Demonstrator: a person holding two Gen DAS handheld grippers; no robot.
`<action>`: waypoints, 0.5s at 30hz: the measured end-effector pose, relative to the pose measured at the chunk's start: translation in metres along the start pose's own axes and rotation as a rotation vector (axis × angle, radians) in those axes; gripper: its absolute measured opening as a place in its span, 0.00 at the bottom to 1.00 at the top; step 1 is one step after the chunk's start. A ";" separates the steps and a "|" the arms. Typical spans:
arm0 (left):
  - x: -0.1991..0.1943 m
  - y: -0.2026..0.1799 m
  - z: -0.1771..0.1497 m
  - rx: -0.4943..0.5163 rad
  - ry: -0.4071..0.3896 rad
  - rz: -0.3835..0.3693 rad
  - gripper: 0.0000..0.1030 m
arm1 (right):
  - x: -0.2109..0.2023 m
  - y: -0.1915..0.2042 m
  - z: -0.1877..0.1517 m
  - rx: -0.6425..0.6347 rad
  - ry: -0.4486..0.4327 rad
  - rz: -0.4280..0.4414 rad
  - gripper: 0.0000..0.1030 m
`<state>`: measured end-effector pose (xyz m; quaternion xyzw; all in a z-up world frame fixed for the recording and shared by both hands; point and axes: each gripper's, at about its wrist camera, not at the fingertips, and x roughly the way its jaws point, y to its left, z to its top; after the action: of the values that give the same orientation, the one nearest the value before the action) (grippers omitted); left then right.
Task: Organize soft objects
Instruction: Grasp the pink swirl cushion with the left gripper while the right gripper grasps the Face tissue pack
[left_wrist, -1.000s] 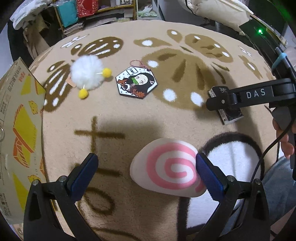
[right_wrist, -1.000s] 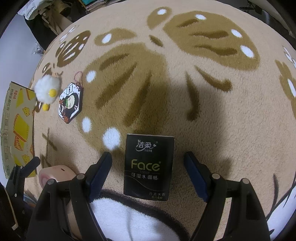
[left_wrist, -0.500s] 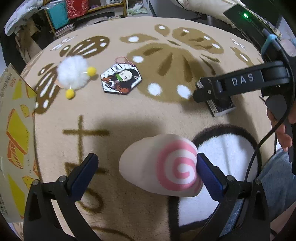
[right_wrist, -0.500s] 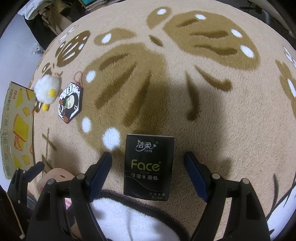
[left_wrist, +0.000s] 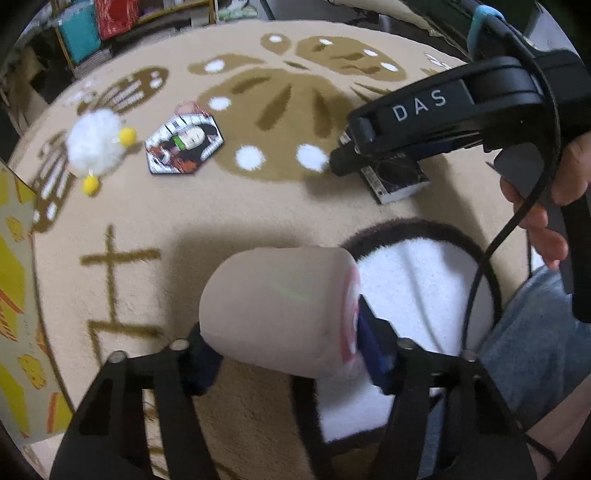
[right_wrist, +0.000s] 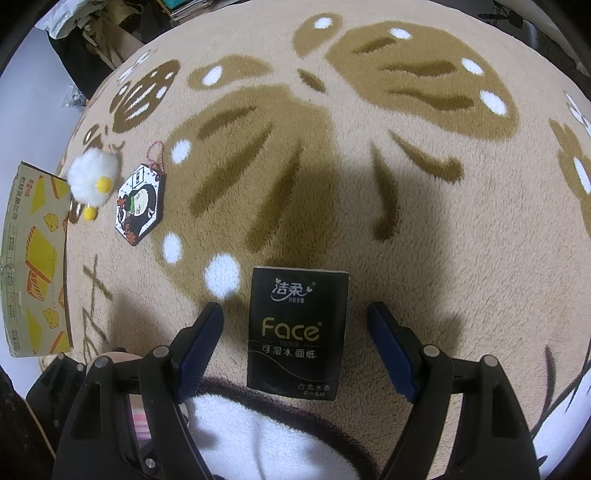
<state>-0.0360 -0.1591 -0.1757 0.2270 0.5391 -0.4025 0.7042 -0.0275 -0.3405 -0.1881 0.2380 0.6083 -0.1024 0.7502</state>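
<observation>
While the left hand-held gripper pinches the plush between its blue pads, the toy sits turned on its side, its pink swirl face pressed against the right-side pad and its pale body reaching across to the other pad. The plush appears raised a little above the rug, casting a shadow on the beige pile behind it. Farther off in the left wrist view lie a white pompom with yellow balls and, just beside it, a hexagonal charm printed with a cartoon figure. A yellow-patterned carton stands at the left edge of the rug.

The right hand-held gripper hangs low over the rug with its fingers spread wide. The black tissue pack lies flat between them, marked "Face", with clear gaps to both pads. From the left wrist view, the same gripper's black body shows the letters "DAS", the pack peeks out beneath it, and the person's right hand wraps the handle. In the right wrist view the pompom and the charm lie well apart from the pack, toward the carton.
</observation>
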 end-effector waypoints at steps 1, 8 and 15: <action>0.000 0.000 0.000 -0.008 0.003 -0.007 0.51 | 0.000 0.000 0.000 0.005 -0.002 -0.006 0.78; -0.002 0.003 0.001 -0.022 -0.002 -0.028 0.36 | -0.005 -0.007 -0.002 0.022 -0.019 -0.045 0.50; -0.010 0.005 0.000 -0.022 -0.023 -0.008 0.30 | -0.007 -0.011 -0.001 0.028 -0.029 -0.040 0.48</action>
<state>-0.0329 -0.1526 -0.1671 0.2125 0.5362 -0.4017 0.7113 -0.0350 -0.3503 -0.1842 0.2348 0.6006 -0.1296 0.7532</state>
